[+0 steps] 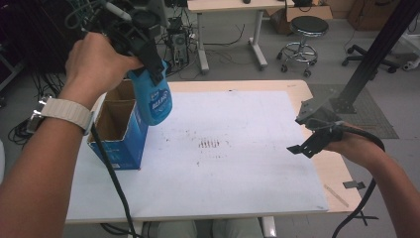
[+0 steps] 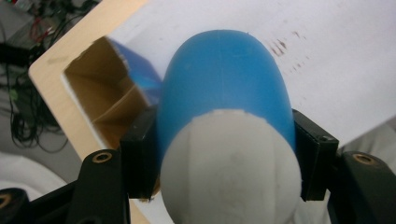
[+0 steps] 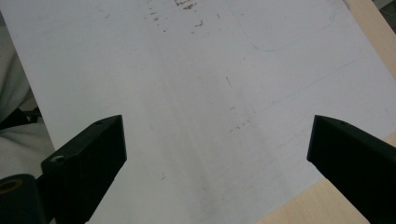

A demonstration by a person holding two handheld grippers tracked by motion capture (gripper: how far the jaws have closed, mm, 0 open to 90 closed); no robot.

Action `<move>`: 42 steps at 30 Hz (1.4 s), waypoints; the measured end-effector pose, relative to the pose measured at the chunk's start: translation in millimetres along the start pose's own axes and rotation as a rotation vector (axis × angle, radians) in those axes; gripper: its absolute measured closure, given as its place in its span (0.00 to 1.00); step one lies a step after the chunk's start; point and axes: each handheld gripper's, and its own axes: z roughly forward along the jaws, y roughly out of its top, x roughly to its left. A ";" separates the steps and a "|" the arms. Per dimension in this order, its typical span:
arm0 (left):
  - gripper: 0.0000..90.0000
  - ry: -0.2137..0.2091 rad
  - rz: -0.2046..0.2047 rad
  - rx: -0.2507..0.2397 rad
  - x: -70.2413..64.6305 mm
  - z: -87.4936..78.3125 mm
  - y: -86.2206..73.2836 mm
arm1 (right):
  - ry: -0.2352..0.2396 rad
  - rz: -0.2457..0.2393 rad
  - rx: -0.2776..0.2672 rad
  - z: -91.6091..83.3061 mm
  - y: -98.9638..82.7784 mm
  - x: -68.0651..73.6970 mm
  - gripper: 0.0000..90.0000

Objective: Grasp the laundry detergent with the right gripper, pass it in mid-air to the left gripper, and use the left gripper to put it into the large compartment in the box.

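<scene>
blue bottle (image 1: 154, 101) held up over open box (image 1: 118, 130)
left gripper (image 1: 148, 62) fingers clamped on bottle, raised above box opening; right gripper (image 1: 317, 134) fingers spread wide, low by table (image 1: 237, 163) rt edge.

Bottle (image 1: 154, 101): clamped between the left gripper (image 1: 148, 57) fingers (image 2: 140, 151), hanging below them, above the counter (image 1: 302, 89).
Box (image 1: 121, 144): on the counter's left part, under and just left of the held bottle; its open top lies beyond the left fingers in the left gripper view (image 2: 100, 100).
Sheet (image 1: 223, 148): spread over most of the counter, beneath box and bottle; marks (image 1: 209, 144) near its middle, between the two grippers.
Right gripper (image 1: 309, 134): at the counter's right edge, well apart from the bottle; fingers (image 3: 88, 154) spread wide above the sheet (image 3: 196, 116), nothing between them.
Stool (image 1: 303, 37): on the floor behind the counter, far beyond the right fingers.
</scene>
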 end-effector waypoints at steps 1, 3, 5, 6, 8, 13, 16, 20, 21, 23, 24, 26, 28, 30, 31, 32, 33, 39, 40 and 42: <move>0.42 0.006 -0.022 0.002 4.2 -1.4 -1.6 | 0.000 0.000 -0.003 -0.2 -0.6 -0.5 0.05; 0.42 0.016 -0.063 0.011 11.6 -3.0 -5.2 | 0.000 0.002 -0.005 -0.2 -1.4 -1.2 0.05; 0.42 0.020 -0.098 0.025 18.4 -4.6 -9.1 | 0.001 0.000 -0.005 0.4 -2.0 -1.9 0.05; 0.42 0.020 -0.116 0.032 22.1 -5.2 -11.0 | 0.001 0.001 -0.003 0.9 -2.1 -2.3 0.05; 0.42 0.020 -0.152 0.036 28.2 -6.5 -14.6 | -0.001 0.001 0.000 1.5 -1.8 -3.0 0.05; 0.42 0.036 -0.231 0.047 42.4 -8.5 -22.4 | 0.000 0.000 0.005 1.8 -1.7 -4.4 0.05; 0.42 0.047 -0.273 0.049 50.4 -9.4 -26.5 | 0.002 0.004 0.007 1.6 -3.1 -5.1 0.05; 0.42 0.064 -0.325 0.048 61.7 -7.8 -31.6 | 0.005 0.005 0.008 1.9 -4.6 -5.1 0.05; 0.42 0.067 -0.335 0.046 64.0 -6.7 -32.6 | 0.005 0.006 0.010 1.9 -5.1 -4.9 0.05; 0.42 0.072 -0.347 0.044 67.4 -4.4 -33.9 | 0.006 0.008 0.010 2.0 -6.1 -5.0 0.05; 0.42 0.072 -0.358 0.045 69.9 -2.2 -35.0 | 0.006 0.008 0.013 2.1 -6.7 -5.1 0.05; 0.42 0.074 -0.368 0.044 73.1 1.2 -36.3 | 0.005 0.010 0.019 2.1 -8.1 -5.3 0.05; 0.42 0.075 -0.383 0.046 76.6 6.0 -37.7 | 0.006 0.013 0.024 2.4 -9.6 -6.0 0.05; 0.42 0.077 -0.396 0.039 79.6 10.1 -38.9 | 0.003 0.014 0.032 2.4 -10.8 -6.5 0.05; 0.42 0.080 -0.401 0.042 80.6 11.6 -39.3 | 0.004 0.016 0.034 2.2 -11.7 -6.7 0.05; 0.42 0.084 -0.406 0.041 82.4 14.3 -40.0 | 0.005 0.017 0.035 2.1 -12.2 -6.8 0.05; 0.42 0.089 -0.409 0.045 83.7 16.4 -40.4 | 0.006 0.017 0.039 1.9 -13.2 -7.1 0.05; 0.42 0.100 -0.438 0.046 92.0 30.4 -44.3 | 0.004 0.025 0.056 0.8 -18.1 -8.4 0.05; 0.42 0.101 -0.442 0.044 93.4 32.8 -45.3 | 0.003 0.026 0.056 0.5 -18.8 -8.6 0.05; 0.42 0.102 -0.450 0.043 95.8 39.4 -47.1 | 0.001 0.029 0.060 -0.4 -20.2 -8.9 0.05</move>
